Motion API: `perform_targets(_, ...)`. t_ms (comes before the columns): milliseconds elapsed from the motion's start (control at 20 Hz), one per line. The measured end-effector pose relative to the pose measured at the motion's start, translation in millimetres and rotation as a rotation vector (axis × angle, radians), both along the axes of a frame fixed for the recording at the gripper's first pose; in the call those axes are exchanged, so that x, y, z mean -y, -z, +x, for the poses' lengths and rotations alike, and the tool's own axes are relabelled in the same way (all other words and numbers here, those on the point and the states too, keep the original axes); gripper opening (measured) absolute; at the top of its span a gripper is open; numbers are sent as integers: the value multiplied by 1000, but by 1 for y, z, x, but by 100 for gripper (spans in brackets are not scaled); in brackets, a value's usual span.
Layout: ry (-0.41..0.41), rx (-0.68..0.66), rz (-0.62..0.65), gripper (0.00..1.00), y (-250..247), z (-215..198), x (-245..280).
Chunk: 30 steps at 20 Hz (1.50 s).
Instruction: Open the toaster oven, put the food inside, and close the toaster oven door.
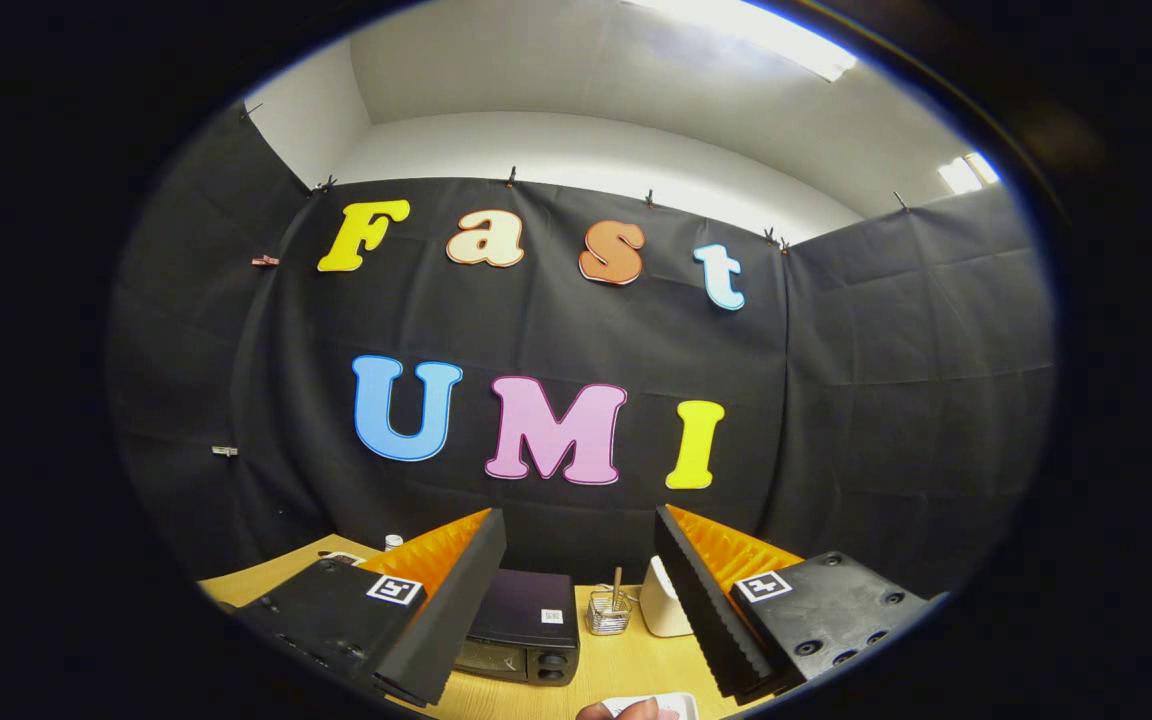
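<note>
Your gripper (581,560) is raised well above the table (616,665), with the booth wall beyond. Its two fingers are spread wide apart and hold nothing; the gap between them is empty air over the tabletop.

Starting at the left, a small white-capped bottle (393,542) peeks up just beyond your left finger (446,600), near the wall. Beside it a flat white item lies on the table, mostly hidden by the gripper body, so you cannot tell what it is.

Next comes the oven (524,628), a dark box sitting on the table just inside the left finger, partly covered by it. Its door looks closed, with two knobs showing at the right of its front. It is below and ahead of the fingers, apart from both.

To the right of the oven stands a small wire basket (608,612) with a stick standing upright in it. Just beside that is a white container (663,602), its right side tucked behind your right finger (701,610).

Nearest you, between the fingers and toward the right one, a hand (618,711) rests on a white plate (671,704); the food itself cannot be made out.
</note>
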State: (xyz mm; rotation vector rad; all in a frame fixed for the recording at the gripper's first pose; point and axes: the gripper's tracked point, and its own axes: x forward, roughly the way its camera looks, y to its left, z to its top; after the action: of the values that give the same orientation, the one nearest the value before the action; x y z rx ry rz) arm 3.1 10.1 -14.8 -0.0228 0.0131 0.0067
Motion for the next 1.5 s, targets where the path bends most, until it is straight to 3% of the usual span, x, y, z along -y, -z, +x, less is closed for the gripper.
perform_targets(500, -28, -77, 115, 98, 53, 18, -55)
perform_targets(850, -41, -236, 159, 98, 147, 34, -124)
perform_targets(1150, -33, -428, 140, 98, 238, 46, -153)
perform_targets(1500, -31, -562, 144, 99, 296, 59, -177)
